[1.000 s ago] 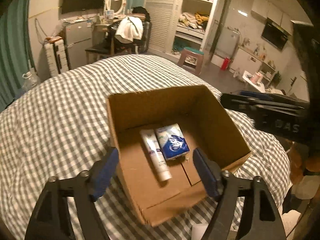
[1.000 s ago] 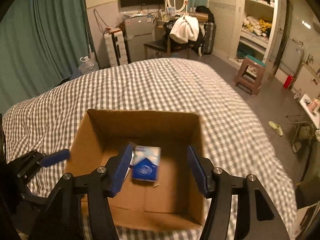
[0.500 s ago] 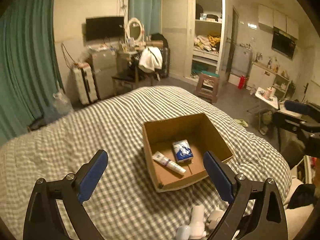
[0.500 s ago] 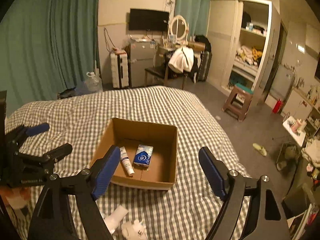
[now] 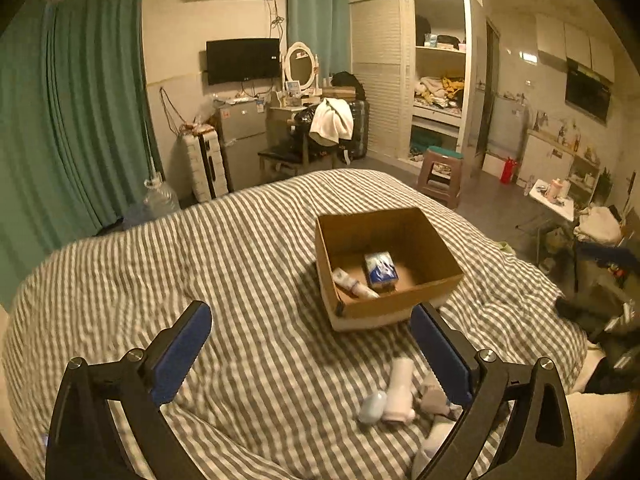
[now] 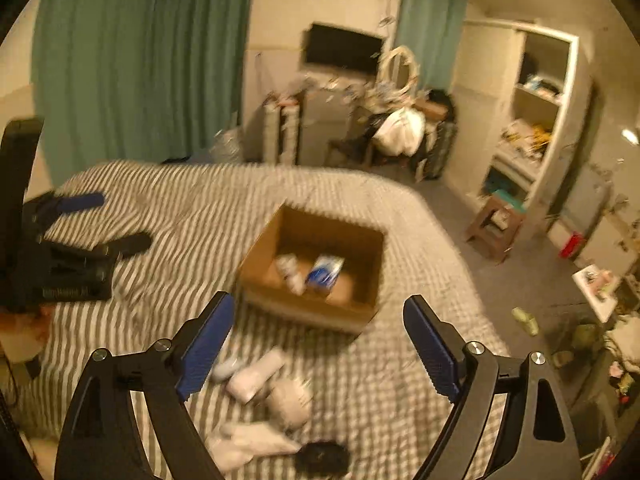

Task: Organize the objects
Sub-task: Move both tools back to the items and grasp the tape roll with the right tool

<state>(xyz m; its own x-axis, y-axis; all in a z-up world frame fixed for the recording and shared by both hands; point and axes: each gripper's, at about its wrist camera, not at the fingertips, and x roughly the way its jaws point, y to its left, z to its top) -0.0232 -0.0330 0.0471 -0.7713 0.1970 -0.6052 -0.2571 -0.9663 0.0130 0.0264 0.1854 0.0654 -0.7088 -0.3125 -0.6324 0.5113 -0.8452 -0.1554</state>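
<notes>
An open cardboard box (image 5: 434, 250) sits on the checked bed; it also shows in the right wrist view (image 6: 372, 270). Inside lie a white tube (image 5: 354, 283) and a blue-and-white packet (image 5: 381, 267). My left gripper (image 5: 311, 354) is open and empty, held above the bed in front of the box. My right gripper (image 6: 319, 346) is open and empty, also short of the box. Loose items lie near the bed's front: a white bottle (image 5: 399, 390), a small pale-blue thing (image 5: 372, 406), white soft things (image 6: 290, 400) and a dark thing (image 6: 322, 456).
The checked bed cover (image 5: 180, 280) spreads wide to the left of the box. The left gripper's body shows at the left of the right wrist view (image 6: 68, 256). Beyond the bed stand a chair (image 5: 304, 152), a stool (image 5: 440, 176) and a wardrobe (image 5: 420, 76).
Both grippers have pulled back and up from the box, which now looks smaller and farther. The loose items at the bed's front have come into view. The right wrist view is motion-blurred.
</notes>
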